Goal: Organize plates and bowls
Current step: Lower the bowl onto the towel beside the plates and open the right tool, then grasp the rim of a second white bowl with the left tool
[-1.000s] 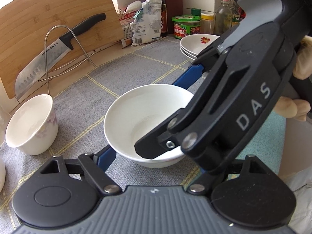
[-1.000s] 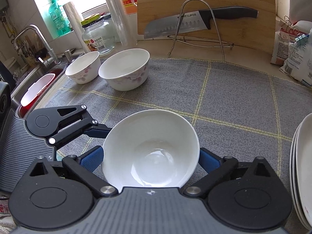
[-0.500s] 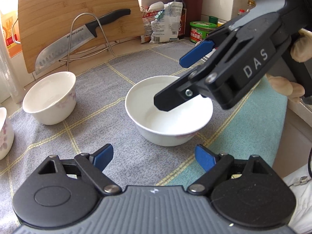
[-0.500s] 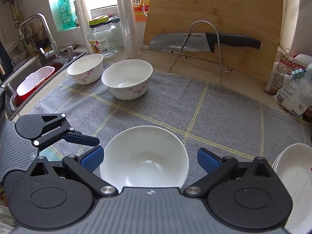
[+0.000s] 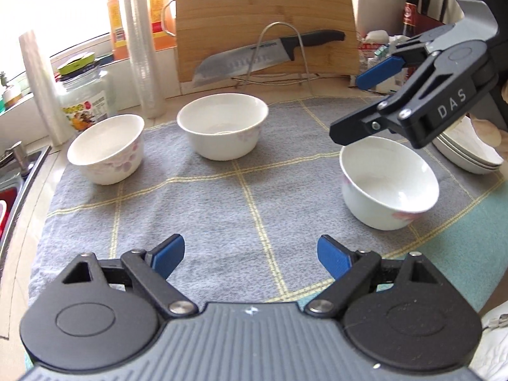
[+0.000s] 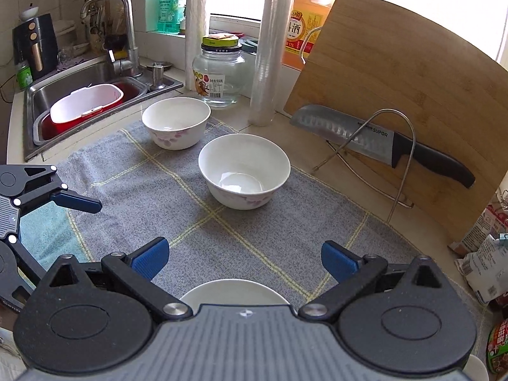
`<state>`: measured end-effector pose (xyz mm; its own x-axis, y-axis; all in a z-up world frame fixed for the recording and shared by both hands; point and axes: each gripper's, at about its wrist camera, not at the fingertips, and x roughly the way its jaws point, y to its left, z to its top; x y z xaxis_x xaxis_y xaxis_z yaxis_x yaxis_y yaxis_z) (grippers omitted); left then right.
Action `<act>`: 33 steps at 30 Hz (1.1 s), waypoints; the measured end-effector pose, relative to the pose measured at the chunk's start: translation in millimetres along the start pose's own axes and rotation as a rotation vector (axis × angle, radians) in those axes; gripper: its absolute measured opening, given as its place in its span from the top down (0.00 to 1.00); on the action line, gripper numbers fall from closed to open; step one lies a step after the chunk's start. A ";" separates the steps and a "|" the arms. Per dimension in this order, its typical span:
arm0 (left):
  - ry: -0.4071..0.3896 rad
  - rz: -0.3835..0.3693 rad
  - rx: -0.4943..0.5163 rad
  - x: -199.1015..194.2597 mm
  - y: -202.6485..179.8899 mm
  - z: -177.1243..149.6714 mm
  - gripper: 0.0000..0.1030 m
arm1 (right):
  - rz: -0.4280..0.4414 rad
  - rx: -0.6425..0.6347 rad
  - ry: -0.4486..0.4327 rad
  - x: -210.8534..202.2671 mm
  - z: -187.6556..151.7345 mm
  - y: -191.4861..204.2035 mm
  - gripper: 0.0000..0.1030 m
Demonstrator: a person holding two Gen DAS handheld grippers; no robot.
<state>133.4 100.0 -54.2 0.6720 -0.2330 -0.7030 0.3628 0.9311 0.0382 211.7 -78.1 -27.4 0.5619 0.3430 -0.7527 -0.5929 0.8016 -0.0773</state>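
We hold both grippers above the grey checked mat, and neither has anything in it. Our left gripper stands wide, its jaws having just been opening, with only bare mat between the blue pads. Our right gripper is spread wide too; in the left view it hangs over the near bowl, apart from its rim.

That near bowl sits upright on the mat close to the mat's right edge, where a teal cloth shows from under it. In the right view only the bowl's rim peeks out beneath the gripper body. Just beyond it to the right lies a stack of plates, partly hidden by the right gripper.

Two more bowls stand upright toward the back — the middle bowl and the far bowl, near each other but not touching. The far bowl is at the mat's corner, near the sink edge.

Between the near bowl and the other two, the mat lies open — a broad free stretch. Behind the mat stand a glass jar, a roll of film, and a cutting board with a knife on a wire rack.
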 end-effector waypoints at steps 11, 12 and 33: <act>-0.023 0.122 -0.101 -10.8 34.1 2.4 0.09 | 0.037 -0.060 0.005 29.9 15.0 10.0 0.00; -0.021 0.123 -0.097 -8.5 35.7 5.1 0.09 | 0.037 -0.059 0.005 31.7 15.7 9.7 0.00; -0.014 -0.035 0.034 76.2 63.1 109.6 0.09 | 0.008 -0.053 0.029 77.6 28.3 -7.4 0.00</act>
<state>278.3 110.2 -27.5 0.6673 -0.2695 -0.6943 0.4080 0.9122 0.0381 276.0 -43.6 -66.7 0.5409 0.3344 -0.7717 -0.6275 0.7714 -0.1056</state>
